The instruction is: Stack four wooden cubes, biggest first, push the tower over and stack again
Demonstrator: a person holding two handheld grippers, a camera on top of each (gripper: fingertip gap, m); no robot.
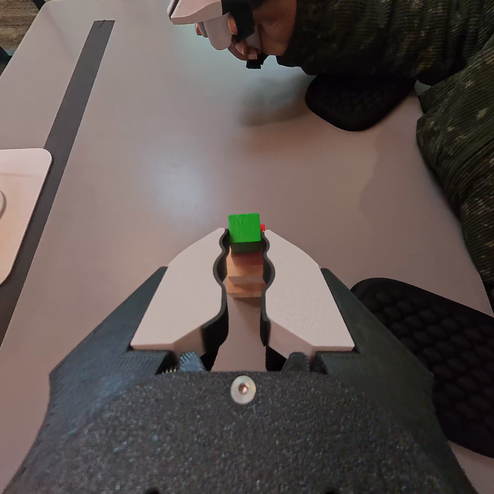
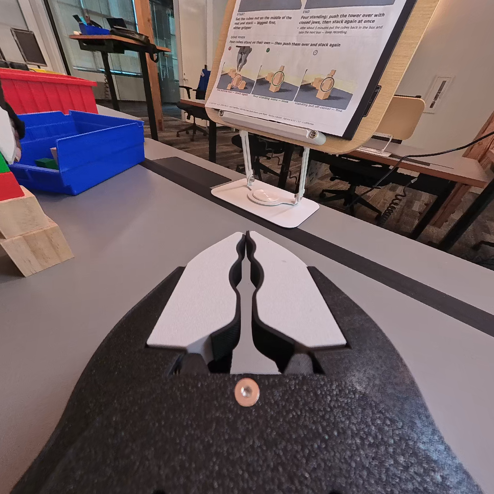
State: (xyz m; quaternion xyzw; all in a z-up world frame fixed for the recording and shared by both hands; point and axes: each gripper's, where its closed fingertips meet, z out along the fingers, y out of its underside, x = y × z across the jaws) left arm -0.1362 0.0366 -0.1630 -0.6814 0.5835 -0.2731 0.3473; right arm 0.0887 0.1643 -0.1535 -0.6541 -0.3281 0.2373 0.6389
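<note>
- The left gripper point(image 1: 244, 232), at lower centre of the left wrist view, is partly closed on the green cube point(image 1: 243, 227). Both dark pads lie against the cube's sides, and nothing else is in its grasp.
- The green cube tops a stack. Under it, down the slot between the fingers, come a red cube point(image 1: 262, 227) — only a sliver shows at the right — and then pale wooden cubes point(image 1: 244, 283).
- At the left edge of the right wrist view the same stack shows from the side: green point(image 2: 2, 163), red point(image 2: 8, 184), then two wooden cubes point(image 2: 21, 213), the lowest the widest. So four cubes stand on the table point(image 1: 173, 133), slightly staggered.
- Whether the green cube rests fully on the red one or is carried just above it, I cannot tell.
- The right gripper point(image 2: 245, 235), at centre of its own view, is fully closed — tips meeting on nothing. It hangs over bare table, well apart from the stack.
- Beyond it, at upper left, are a blue bin point(image 2: 88, 149) with a few blocks inside and a red bin point(image 2: 45, 91). A stand point(image 2: 267, 203) holding a printed sheet is at upper centre.
</note>
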